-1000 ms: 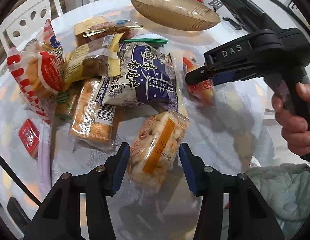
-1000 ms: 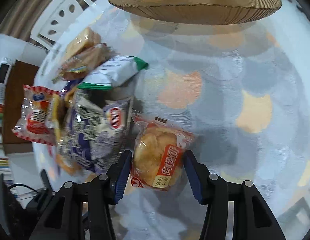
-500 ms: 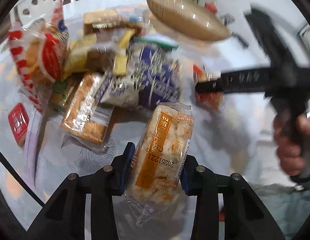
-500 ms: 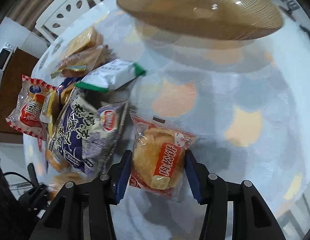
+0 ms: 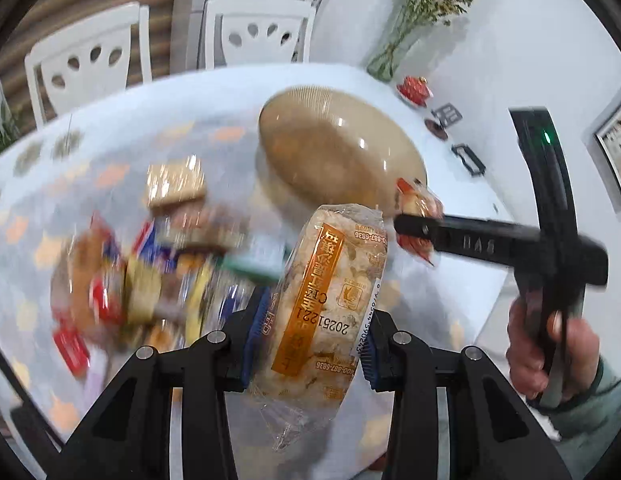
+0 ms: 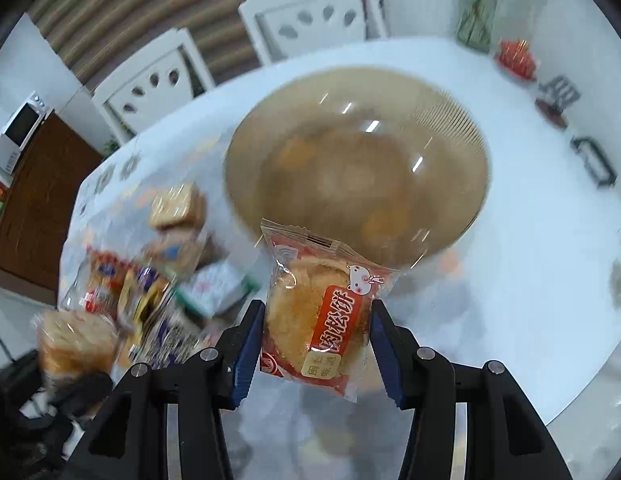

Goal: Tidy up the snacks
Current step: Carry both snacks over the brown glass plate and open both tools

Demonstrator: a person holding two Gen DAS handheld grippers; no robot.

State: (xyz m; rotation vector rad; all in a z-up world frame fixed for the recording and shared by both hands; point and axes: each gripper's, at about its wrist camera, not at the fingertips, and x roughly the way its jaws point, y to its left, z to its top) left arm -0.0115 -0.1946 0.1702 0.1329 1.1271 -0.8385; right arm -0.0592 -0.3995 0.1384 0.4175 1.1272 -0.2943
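The left hand-held gripper (image 5: 310, 336) is pinching a clear rice-cracker pack (image 5: 326, 300) printed "2025 1221"; the right hand-held gripper (image 6: 314, 340) is pinching a red "肉松饼" pack (image 6: 322, 312), both raised above the desk (image 6: 530, 280) near the brown bowl (image 6: 450, 128).

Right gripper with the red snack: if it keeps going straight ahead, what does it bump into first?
Probably the big brown bowl. The right gripper, shut on the red-wrapped cake, points at the bowl's near rim, with nothing between them; depth is hard to judge.
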